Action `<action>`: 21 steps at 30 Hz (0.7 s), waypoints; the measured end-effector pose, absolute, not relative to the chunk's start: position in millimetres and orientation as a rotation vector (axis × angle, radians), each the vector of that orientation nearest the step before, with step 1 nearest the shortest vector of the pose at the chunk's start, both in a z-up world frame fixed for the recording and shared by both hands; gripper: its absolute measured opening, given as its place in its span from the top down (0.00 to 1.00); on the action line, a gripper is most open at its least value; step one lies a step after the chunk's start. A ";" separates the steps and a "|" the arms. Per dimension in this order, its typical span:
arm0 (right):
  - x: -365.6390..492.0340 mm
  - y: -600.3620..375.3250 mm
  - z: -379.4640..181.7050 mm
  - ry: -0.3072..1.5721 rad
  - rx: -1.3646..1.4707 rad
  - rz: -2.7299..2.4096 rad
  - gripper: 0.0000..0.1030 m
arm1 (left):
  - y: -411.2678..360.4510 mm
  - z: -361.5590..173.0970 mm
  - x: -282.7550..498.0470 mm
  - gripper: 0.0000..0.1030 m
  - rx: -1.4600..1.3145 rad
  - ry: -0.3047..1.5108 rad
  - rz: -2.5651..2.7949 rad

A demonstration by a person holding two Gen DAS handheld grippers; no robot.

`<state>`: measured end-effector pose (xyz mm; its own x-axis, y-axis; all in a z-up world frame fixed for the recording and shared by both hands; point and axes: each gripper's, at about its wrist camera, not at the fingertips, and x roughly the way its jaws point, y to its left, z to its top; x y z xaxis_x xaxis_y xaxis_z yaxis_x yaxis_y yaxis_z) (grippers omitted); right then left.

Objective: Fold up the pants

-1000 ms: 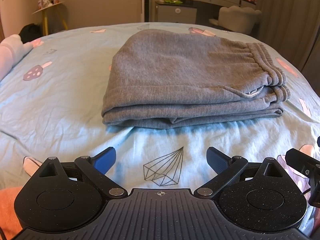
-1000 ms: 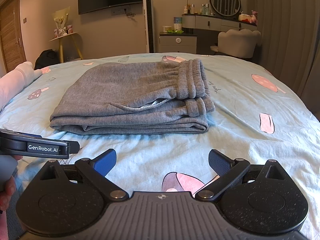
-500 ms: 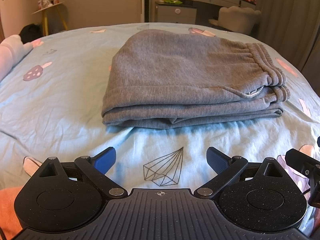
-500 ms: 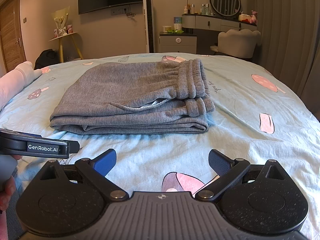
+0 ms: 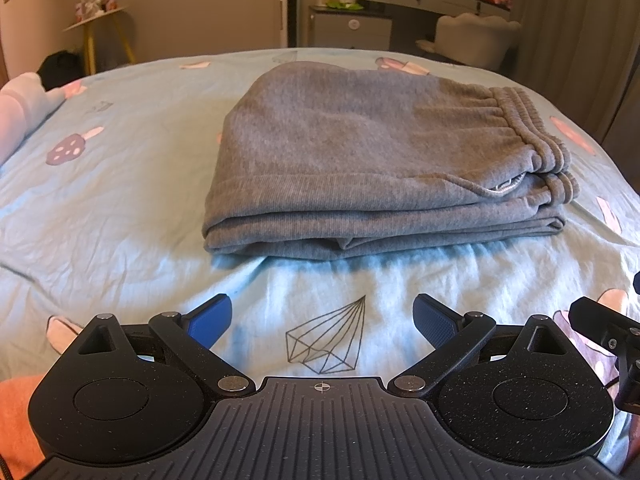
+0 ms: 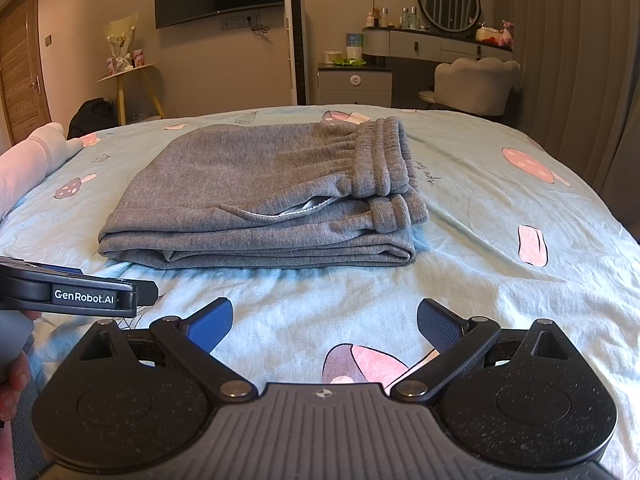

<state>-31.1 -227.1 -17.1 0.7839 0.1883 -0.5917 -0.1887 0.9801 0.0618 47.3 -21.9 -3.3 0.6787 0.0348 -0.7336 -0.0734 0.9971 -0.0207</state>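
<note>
Grey sweatpants [image 5: 360, 160] lie folded in a flat stack on the light blue bedsheet [image 5: 120, 200], waistband to the right. They also show in the right wrist view [image 6: 256, 200]. My left gripper [image 5: 322, 318] is open and empty, held back from the near edge of the stack. My right gripper [image 6: 324, 322] is open and empty, also short of the stack. The left gripper's side shows at the left of the right wrist view [image 6: 80, 292].
A pink-white pillow [image 6: 28, 164] lies at the bed's left edge. Beyond the bed stand a yellow side table [image 6: 128, 76], a dresser with a round mirror [image 6: 436, 44] and a padded chair [image 6: 476, 84]. Curtains [image 6: 568, 60] hang on the right.
</note>
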 end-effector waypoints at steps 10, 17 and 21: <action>-31.3 -227.2 -17.2 0.639 -0.001 0.203 0.04 | -22.4 -1.5 46.9 0.03 -0.050 0.805 0.060; -31.3 -227.8 -17.2 0.640 -0.001 0.202 0.04 | -22.6 0.5 43.0 0.03 -0.041 0.762 0.058; -31.0 -227.5 -17.3 0.639 -0.002 0.202 0.04 | -23.2 0.3 43.3 0.03 -0.034 0.763 0.051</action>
<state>-31.0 -227.5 -17.3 0.7836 0.1867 -0.5926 -0.1878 0.9803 0.0607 43.3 -23.2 0.3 0.7214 0.0340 -0.6917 -0.0585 0.9982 -0.0120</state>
